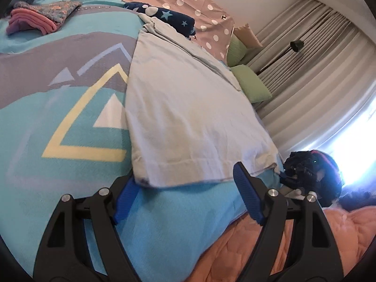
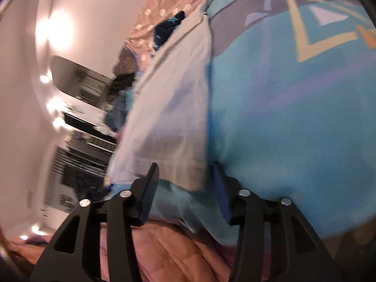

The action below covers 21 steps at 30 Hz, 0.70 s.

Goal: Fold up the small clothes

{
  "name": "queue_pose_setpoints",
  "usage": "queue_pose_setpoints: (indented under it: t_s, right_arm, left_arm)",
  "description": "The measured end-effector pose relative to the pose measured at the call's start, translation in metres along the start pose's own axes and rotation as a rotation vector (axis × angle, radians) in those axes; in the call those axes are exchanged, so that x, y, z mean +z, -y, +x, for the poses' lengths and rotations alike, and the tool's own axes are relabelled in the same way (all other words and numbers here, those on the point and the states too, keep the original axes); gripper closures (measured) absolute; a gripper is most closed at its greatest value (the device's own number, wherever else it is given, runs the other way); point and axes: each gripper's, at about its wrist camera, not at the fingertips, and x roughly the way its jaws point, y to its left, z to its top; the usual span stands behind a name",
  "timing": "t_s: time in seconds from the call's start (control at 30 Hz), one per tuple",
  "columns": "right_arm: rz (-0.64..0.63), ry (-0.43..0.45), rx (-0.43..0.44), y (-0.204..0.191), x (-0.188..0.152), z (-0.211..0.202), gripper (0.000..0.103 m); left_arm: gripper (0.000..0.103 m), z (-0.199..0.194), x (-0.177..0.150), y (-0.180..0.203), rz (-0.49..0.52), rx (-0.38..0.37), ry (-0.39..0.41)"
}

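A pale white-blue garment point(image 1: 188, 108) lies flat on the teal patterned blanket point(image 1: 70, 164), its hem toward me. In the left wrist view my left gripper point(image 1: 185, 176) stands open wide, with the near left part of the hem between its blue pads point(image 1: 246, 188), which do not press on it. The right wrist view is blurred. It shows the same garment point(image 2: 169, 108), whose near corner lies between the jaws of my right gripper point(image 2: 184, 166); these stand apart and look open. The black body of the right gripper point(image 1: 305, 174) shows by the garment's right corner.
A folded pile of pink and patterned clothes point(image 1: 35, 18) sits at the far left. A navy star-print garment point(image 1: 169, 18) lies beyond the pale one. Green pillows point(image 1: 253, 84) and curtains point(image 1: 317, 58) are at the right. An orange quilt point(image 1: 270, 246) lies under the blanket's near edge.
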Motion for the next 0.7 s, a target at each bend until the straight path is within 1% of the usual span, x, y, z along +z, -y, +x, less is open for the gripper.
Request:
queue_pose_setpoints:
  t_s: [0.07,0.1,0.13,0.17,0.2,0.23,0.27,0.3,0.33,0.4,0.43,0.47,0.53,0.6,0.67,0.7]
  right_arm:
    - [0.026,-0.015,0.067,0.002,0.010,0.011,0.052]
    - [0.037,-0.018,0.082,0.003,0.014,0.014,0.053]
    - [0.048,-0.021,0.094,0.002,0.017,0.016,0.054]
    - [0.057,-0.016,0.091,0.000,0.021,0.017,0.061]
    - [0.057,-0.007,0.082,-0.002,0.023,0.016,0.077]
    - [0.054,0.009,0.075,-0.003,0.023,0.013,0.085]
    - [0.063,0.030,0.085,-0.004,0.024,0.009,0.097]
    - [0.078,0.048,0.107,-0.005,0.024,0.005,0.097]
    - [0.092,0.083,0.146,-0.007,0.025,-0.003,0.098]
    - [0.092,0.132,0.200,-0.014,0.026,-0.017,0.099]
    - [0.083,0.158,0.223,-0.021,0.029,-0.022,0.099]
    - [0.069,0.186,0.246,-0.029,0.032,-0.029,0.099]
    - [0.041,0.219,0.271,-0.044,0.038,-0.036,0.099]
    - [-0.003,0.260,0.280,-0.061,0.044,-0.047,0.099]
    - [-0.037,0.294,0.297,-0.073,0.045,-0.060,0.099]
    - [-0.055,0.313,0.299,-0.079,0.044,-0.069,0.099]
  left_arm:
    - [0.024,0.005,0.006,-0.004,-0.023,-0.038,0.023]
    - [0.027,0.007,0.008,-0.005,-0.038,-0.052,0.040]
    - [0.032,0.007,0.010,-0.006,-0.049,-0.056,0.053]
    - [0.040,0.008,0.011,-0.008,-0.064,-0.053,0.070]
    - [0.066,0.009,0.011,-0.011,-0.083,-0.049,0.076]
    - [0.089,0.010,0.011,-0.016,-0.114,-0.042,0.079]
    - [0.095,0.012,0.010,-0.024,-0.169,-0.038,0.087]
    - [0.100,0.011,0.010,-0.030,-0.209,-0.044,0.098]
    - [0.100,0.007,0.010,-0.034,-0.250,-0.063,0.127]
    - [0.100,-0.003,0.013,-0.028,-0.251,-0.095,0.177]
    - [0.101,-0.010,0.016,-0.020,-0.230,-0.114,0.209]
    - [0.101,-0.022,0.023,-0.004,-0.175,-0.141,0.256]
    - [0.100,-0.038,0.033,0.023,-0.087,-0.163,0.302]
    - [0.100,-0.049,0.037,0.042,-0.029,-0.153,0.325]
    - [0.100,-0.061,0.037,0.060,0.012,-0.164,0.354]
    - [0.101,-0.066,0.036,0.066,0.017,-0.173,0.365]
